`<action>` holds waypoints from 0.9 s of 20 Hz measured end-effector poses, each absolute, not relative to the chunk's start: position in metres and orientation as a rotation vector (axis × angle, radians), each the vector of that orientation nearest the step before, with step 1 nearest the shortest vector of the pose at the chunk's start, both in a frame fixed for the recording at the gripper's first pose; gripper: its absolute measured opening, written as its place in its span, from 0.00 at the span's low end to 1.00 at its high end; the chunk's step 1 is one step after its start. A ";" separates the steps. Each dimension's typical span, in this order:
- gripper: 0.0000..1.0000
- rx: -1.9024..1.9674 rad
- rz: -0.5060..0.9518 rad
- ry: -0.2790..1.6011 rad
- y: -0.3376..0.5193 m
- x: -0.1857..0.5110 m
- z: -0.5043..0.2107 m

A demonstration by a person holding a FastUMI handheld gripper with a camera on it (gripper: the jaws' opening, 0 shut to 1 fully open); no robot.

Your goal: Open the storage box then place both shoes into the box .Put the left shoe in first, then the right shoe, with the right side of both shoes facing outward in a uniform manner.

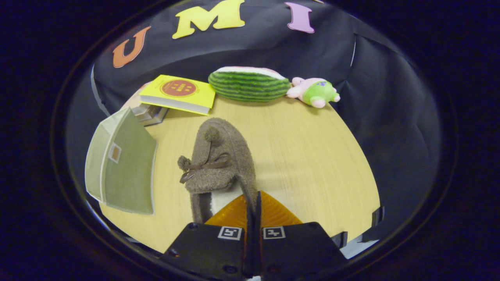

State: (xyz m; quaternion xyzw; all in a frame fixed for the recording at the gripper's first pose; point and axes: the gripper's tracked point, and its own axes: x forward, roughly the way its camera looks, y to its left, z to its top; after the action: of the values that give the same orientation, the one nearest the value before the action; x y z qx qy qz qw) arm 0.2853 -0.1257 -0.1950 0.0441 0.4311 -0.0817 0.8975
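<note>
Shoe heel behind closed jaws.

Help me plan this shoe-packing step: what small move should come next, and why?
Probably lift the slipper and carry it toward the green box beside it. The hand-held gripper looks closed on the slipper's heel edge, and the slipper is on the table, outside the box.

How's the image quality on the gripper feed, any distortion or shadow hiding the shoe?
Gripper view: strong fisheye bend, so the table edge curves; even light, no glare; a soft shadow lies beside the shoe; the shoe and storage box look sharp; the tongs are closed on the shoe's rim.
</note>
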 end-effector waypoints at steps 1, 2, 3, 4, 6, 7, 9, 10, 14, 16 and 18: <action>0.06 0.147 -0.149 0.881 -0.113 0.283 -0.185; 0.06 0.206 -0.130 0.867 -0.100 0.281 -0.174; 0.06 0.244 -0.108 0.855 -0.091 0.279 -0.162; 0.06 0.268 -0.091 0.846 -0.080 0.277 -0.152; 0.06 0.270 -0.066 0.830 -0.062 0.273 -0.131; 0.06 0.257 -0.056 0.817 -0.052 0.273 -0.121; 0.06 0.243 -0.032 0.794 -0.029 0.273 -0.101; 0.06 0.254 -0.023 0.785 -0.016 0.273 -0.091; 0.06 0.286 0.048 0.763 0.044 0.277 -0.059; 0.06 0.282 0.085 0.749 0.077 0.281 -0.048; 0.06 0.278 0.102 0.747 0.108 0.283 -0.048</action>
State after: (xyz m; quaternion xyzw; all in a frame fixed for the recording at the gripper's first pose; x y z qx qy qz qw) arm 0.2829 0.1079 -0.0476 0.1352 0.3637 0.0497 0.9203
